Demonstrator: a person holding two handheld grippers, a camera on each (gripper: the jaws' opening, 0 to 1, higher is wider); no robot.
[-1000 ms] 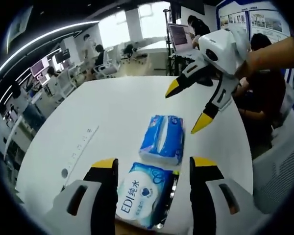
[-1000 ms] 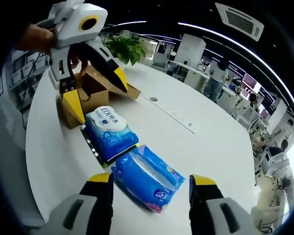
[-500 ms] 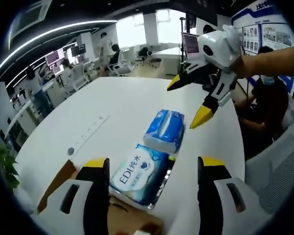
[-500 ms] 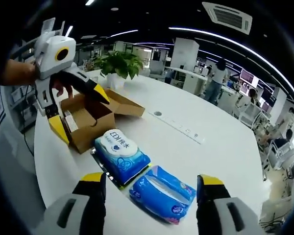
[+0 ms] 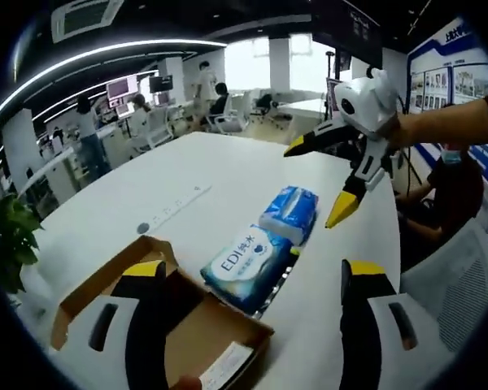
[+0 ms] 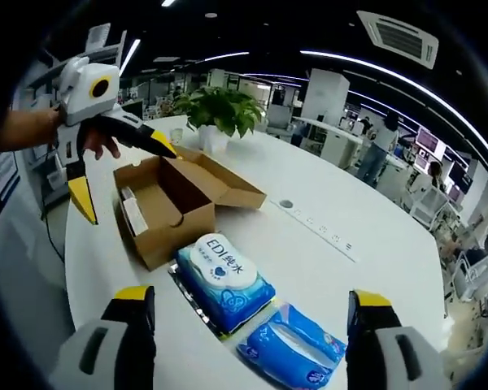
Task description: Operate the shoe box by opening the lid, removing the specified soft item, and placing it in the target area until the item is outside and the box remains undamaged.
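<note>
while both tools hang above the round white table point(image 6: 366, 268), the left gripper point(image 5: 252, 280) has its yellow-tipped jaws spread wide and grasps nothing — the right gripper point(image 6: 252, 305) is the same, released and empty. in the right gripper view the left tool floats over the open brown cardboard shoe box point(image 6: 175, 203), lid flaps folded out. just beside the box lies the blue-and-white wet wipes pack point(image 6: 225, 280) on a dark tray, and touching it the blue soft tissue pack point(image 6: 295, 349) — both outside the box. behind stands a green potted plant point(image 6: 220, 114).
</note>
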